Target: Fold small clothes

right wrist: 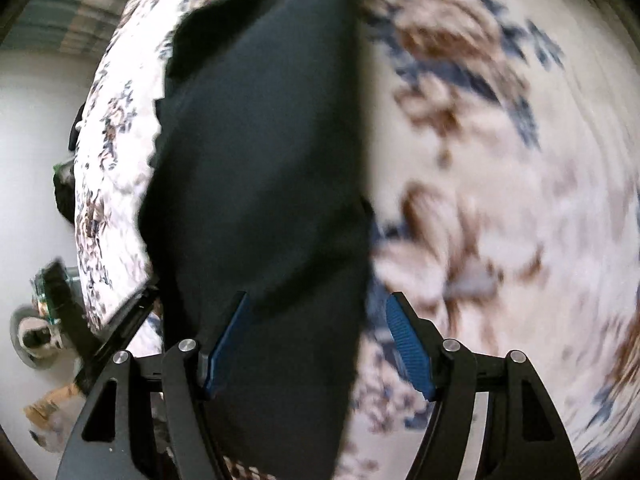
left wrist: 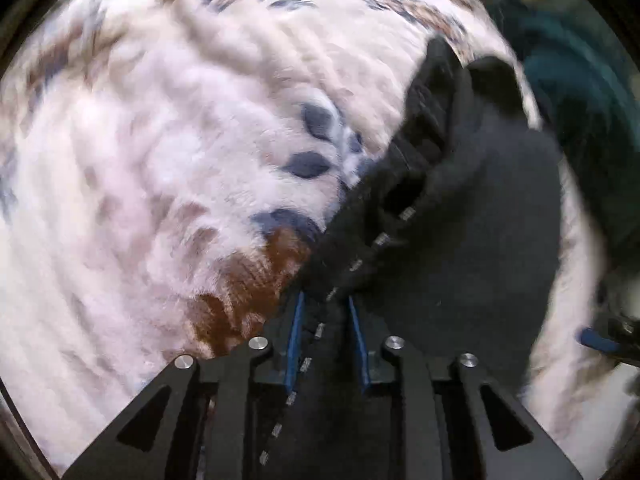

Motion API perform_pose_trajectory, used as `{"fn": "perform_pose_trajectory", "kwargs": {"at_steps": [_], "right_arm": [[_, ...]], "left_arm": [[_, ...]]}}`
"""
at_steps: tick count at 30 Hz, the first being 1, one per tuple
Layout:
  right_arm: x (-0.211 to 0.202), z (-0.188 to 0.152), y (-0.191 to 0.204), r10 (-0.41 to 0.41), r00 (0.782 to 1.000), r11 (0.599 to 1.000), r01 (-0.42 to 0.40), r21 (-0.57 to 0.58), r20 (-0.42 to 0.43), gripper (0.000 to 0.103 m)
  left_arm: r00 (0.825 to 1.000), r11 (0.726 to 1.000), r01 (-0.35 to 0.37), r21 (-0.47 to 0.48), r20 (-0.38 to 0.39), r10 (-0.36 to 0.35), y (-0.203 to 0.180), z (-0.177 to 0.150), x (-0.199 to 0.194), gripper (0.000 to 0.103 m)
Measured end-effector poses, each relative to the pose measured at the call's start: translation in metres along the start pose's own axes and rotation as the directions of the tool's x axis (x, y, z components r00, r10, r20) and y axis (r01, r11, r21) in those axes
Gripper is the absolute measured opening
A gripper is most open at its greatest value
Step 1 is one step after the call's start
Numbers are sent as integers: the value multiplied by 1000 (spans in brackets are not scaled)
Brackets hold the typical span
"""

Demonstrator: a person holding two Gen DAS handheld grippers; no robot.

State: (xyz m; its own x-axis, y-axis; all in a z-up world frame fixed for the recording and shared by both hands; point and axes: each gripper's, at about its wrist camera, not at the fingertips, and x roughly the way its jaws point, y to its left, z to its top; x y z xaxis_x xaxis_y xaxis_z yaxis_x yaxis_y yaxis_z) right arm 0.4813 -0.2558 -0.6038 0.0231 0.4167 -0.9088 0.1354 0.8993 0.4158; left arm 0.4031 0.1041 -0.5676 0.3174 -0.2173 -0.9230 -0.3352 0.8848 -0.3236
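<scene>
Fingers of the left gripper are pinched close on a dark knit garment with a ribbed band and small metal snaps. Right gripper fingers stand wide; the smooth dark cloth drapes between them, not squeezed. It lies over a fuzzy white floral-patterned bed, blurred.

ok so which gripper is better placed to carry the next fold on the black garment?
Left. The left gripper is clamped on the black garment along its stitched edge. The right gripper stands open, one pad on the cloth, the other over the floral cover.
</scene>
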Motion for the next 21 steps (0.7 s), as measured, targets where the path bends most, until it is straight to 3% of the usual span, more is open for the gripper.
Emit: {"fn": "perform_pose_trajectory", "kwargs": {"at_steps": [3,8,13,15,16,21], "right_arm": [[-9,44,32,9,1000,1000,-8,-23,30,72],[-20,144,89,94,991,995,-97,28,97,72],[13,246,129,78,992,981,-94,167,95,72],[34,269,133,47,996,968,-64,241,75,49],[44,275,136,42,997,961,-59,272,68,9],[56,298,166,-62,996,960,41,279,66,8]], "left_arm": [[1000,997,2,79,-5,-2,-6,-1,-7,22],[1000,987,0,160,-11,1,-8,-5,-7,22],[999,986,41,164,-23,-38,-5,2,1,22],[998,985,61,163,-32,-56,-2,6,2,23],[997,983,70,167,-35,-65,0,7,3,23],[995,980,99,172,-50,-92,6,6,5,23]]}}
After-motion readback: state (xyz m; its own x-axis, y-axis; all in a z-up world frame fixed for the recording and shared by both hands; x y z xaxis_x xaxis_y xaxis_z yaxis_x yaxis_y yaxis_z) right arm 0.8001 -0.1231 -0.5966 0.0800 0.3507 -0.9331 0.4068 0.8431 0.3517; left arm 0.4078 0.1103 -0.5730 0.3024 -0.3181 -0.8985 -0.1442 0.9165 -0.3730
